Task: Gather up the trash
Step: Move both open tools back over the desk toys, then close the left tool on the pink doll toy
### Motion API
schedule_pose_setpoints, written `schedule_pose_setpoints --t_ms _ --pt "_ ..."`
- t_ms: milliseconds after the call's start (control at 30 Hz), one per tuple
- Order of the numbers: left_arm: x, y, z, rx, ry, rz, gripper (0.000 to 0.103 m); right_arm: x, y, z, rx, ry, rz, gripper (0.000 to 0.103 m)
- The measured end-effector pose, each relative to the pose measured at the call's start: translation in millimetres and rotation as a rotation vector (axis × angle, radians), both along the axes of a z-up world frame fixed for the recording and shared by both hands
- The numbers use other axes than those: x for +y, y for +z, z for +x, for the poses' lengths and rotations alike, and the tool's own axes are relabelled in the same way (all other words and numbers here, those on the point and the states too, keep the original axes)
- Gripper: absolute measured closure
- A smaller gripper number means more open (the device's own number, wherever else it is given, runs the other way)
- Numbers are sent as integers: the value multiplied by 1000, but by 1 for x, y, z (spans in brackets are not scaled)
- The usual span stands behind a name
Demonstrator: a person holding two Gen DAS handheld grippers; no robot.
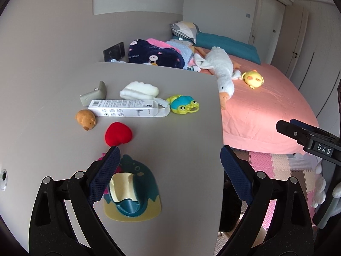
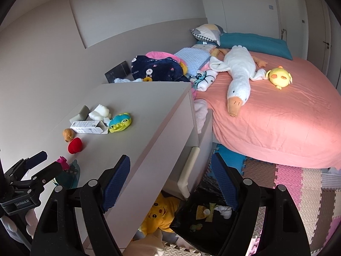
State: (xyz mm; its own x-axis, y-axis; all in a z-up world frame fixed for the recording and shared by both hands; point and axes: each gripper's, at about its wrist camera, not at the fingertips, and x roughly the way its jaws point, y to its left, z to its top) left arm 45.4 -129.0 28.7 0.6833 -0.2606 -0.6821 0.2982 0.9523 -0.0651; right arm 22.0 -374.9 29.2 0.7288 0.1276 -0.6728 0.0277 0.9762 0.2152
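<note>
Bedroom bench (image 1: 170, 106) cluttered with toys, white carton (image 1: 123, 108) at centre left, crumpled tissue (image 1: 139, 89) just behind; both jaws spread, empty; risk of grabbing red heart (image 1: 118, 136) instead.

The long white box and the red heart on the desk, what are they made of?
The long white box looks like thin, smooth printed cardboard: sharp folds, an open flap. The red heart looks like soft fuzzy plush fabric, rounded and matte.

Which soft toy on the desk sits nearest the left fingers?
The red heart plush, just beyond the left finger tip; the brown plush lies farther back.
</note>
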Motion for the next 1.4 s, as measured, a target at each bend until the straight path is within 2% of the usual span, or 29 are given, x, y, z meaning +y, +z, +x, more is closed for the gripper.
schedule_pose_setpoints --t_ms 367,567,733,867,1033,1200,1267,1333,1400 --pt "61 -8 13 23 99 -18 11 44 -6 19 21 77 -29 24" --pt "82 -16 22 37 106 5 12 62 -11 27 36 106 -44 24" --pt "102 -23 30 76 113 -33 21 72 -15 32 45 116 -50 24" --pt "108 -34 35 127 75 -42 29 79 -18 36 54 129 -54 24" --pt "106 -48 38 169 35 -36 30 85 -24 40 66 137 -53 24" --pt "104 -53 42 165 38 -25 30 86 -29 46 77 136 -45 24" --pt "102 -57 45 174 39 0 44 85 -31 49 81 136 -39 24" --pt "101 -64 49 192 45 22 55 86 -32 52 82 137 -37 24" --pt "101 -64 50 174 62 52 63 87 -33 57 82 139 -37 24"
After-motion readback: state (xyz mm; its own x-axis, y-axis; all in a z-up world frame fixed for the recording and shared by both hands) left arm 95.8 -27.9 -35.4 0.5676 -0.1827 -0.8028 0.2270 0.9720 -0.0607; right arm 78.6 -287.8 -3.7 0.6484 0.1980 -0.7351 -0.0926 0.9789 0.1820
